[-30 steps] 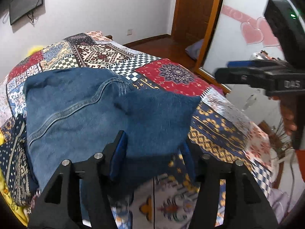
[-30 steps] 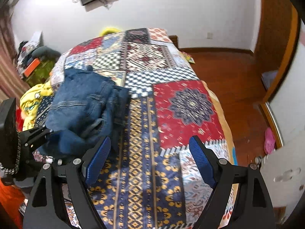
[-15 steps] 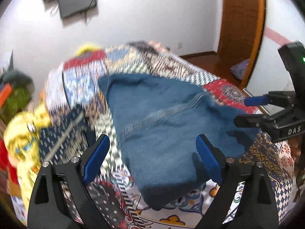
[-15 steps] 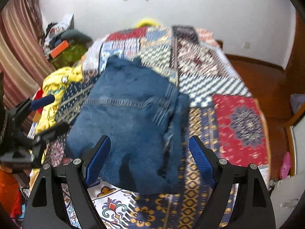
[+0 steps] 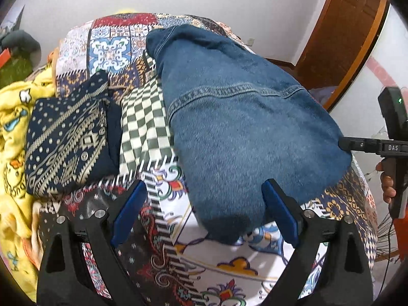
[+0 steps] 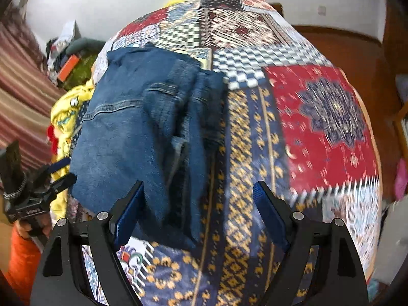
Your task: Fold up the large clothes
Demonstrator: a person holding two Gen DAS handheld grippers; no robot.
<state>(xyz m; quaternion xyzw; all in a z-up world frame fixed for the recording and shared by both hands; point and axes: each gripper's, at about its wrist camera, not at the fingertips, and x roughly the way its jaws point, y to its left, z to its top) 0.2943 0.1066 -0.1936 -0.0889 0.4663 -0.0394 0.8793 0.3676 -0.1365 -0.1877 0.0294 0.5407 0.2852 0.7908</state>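
Note:
A pair of blue jeans [image 5: 239,117] lies folded on the patchwork bedspread [image 5: 112,51]. In the right wrist view the jeans [image 6: 142,132] show their folded layers along the right edge. My left gripper [image 5: 204,214] is open and empty, just short of the near end of the jeans. My right gripper [image 6: 199,211] is open and empty, over the near right edge of the jeans. Each gripper shows at the edge of the other's view: the right gripper [image 5: 362,145] and the left gripper [image 6: 60,172].
A folded dark blue patterned garment [image 5: 68,137] lies left of the jeans. A yellow printed cloth [image 5: 12,132] is bunched at the bed's left side. A wooden door [image 5: 341,33] and wooden floor [image 6: 339,38] lie beyond the bed.
My left gripper has opened and let go of the jeans. Both grippers have swung round and come in closer over the folded jeans.

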